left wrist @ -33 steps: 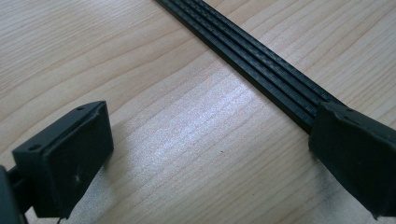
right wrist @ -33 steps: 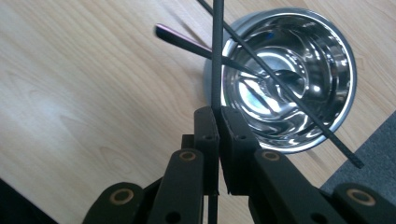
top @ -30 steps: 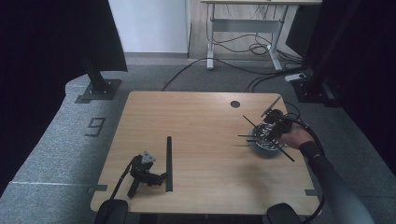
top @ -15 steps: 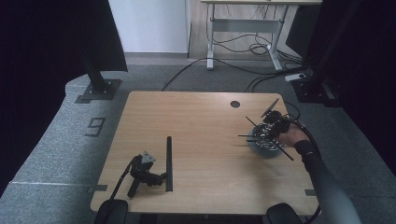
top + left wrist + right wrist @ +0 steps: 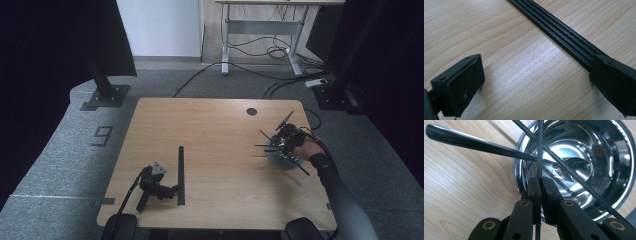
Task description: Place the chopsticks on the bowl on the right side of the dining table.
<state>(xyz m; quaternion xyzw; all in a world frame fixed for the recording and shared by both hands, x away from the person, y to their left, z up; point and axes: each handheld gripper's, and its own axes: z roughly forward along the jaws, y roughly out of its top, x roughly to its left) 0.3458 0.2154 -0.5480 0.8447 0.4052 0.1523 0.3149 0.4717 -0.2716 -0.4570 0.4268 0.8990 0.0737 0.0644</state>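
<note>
Here the thin black rod (image 5: pixel 539 147) is standing pinched between the pads of the right gripper (image 5: pixel 541 187), rising over the rim of the steel bowl (image 5: pixel 624 152), where a black-handled spoon (image 5: pixel 486 145) and another rod (image 5: pixel 579 181) are lying crossed. Across the table, the left gripper (image 5: pixel 534 82) is resting with jaws spread wide, one pad touching a flat black ribbed strip (image 5: pixel 559 32).
</note>
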